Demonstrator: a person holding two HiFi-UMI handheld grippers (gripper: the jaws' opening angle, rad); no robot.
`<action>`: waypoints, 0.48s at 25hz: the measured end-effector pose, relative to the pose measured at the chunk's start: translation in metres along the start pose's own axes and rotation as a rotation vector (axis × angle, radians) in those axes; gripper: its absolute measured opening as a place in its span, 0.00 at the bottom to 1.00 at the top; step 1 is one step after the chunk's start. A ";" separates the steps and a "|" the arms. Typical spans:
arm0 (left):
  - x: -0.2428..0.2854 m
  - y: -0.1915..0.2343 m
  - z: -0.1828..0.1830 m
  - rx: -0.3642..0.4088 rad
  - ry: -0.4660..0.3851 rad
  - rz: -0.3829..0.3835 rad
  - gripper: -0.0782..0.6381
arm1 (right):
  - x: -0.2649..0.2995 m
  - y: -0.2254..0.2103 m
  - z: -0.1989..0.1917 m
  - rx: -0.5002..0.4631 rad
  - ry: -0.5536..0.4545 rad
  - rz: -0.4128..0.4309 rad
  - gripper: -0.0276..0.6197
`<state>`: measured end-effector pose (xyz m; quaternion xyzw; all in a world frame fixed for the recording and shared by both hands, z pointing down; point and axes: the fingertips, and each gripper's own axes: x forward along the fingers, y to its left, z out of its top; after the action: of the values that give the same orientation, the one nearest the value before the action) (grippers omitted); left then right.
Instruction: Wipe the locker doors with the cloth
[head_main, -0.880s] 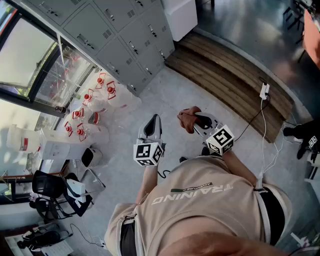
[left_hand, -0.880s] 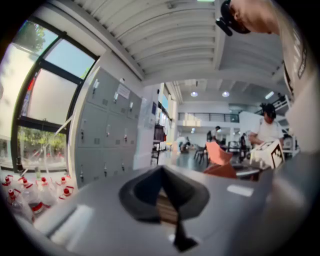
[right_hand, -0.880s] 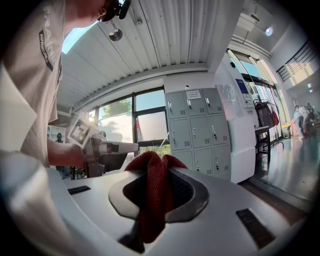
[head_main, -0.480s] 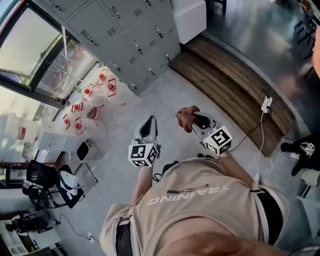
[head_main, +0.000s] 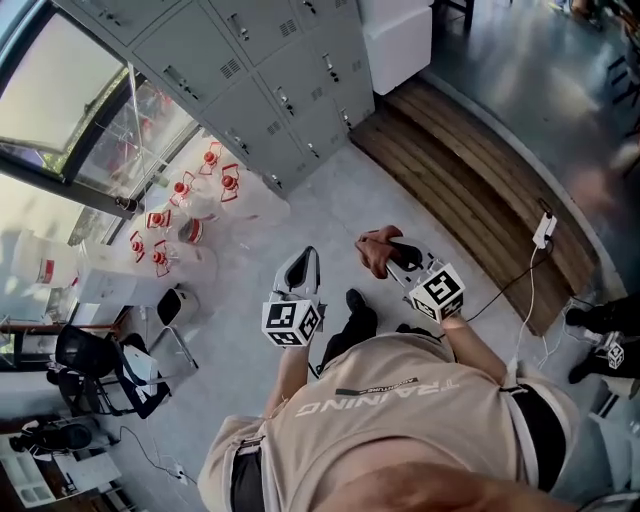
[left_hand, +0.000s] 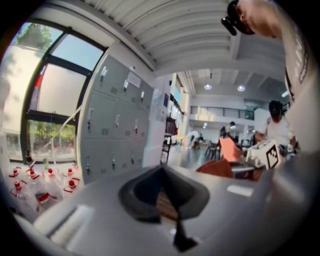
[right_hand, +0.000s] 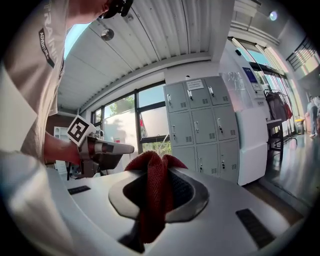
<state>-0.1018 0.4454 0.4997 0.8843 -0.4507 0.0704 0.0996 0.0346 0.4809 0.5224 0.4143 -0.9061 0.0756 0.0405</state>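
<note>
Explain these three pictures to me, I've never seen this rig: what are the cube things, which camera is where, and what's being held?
No robot: a person holds a two-jaw gripper in each hand; the marked cubes are parts of them. The top-down picture comes from a camera on the person's head; the other two cameras ride on the grippers, looking along their jaws. The right gripper is shut on the red cloth; the left gripper is shut, empty. The grey lockers stand ahead, cloth not yet at them. Red-capped bottles sit on the floor beside them.

Bright window daylight, fisheye-warped edges
</note>
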 end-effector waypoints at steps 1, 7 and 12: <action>0.011 0.007 0.002 0.002 -0.001 -0.008 0.12 | 0.009 -0.007 0.000 0.003 0.011 -0.005 0.11; 0.068 0.075 0.030 0.015 -0.025 -0.036 0.12 | 0.084 -0.031 0.024 0.012 0.026 -0.013 0.11; 0.113 0.134 0.052 -0.018 -0.050 -0.066 0.12 | 0.148 -0.058 0.044 -0.019 0.048 -0.035 0.11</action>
<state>-0.1426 0.2678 0.4881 0.8992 -0.4244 0.0410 0.0985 -0.0187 0.3261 0.5047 0.4276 -0.8982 0.0762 0.0674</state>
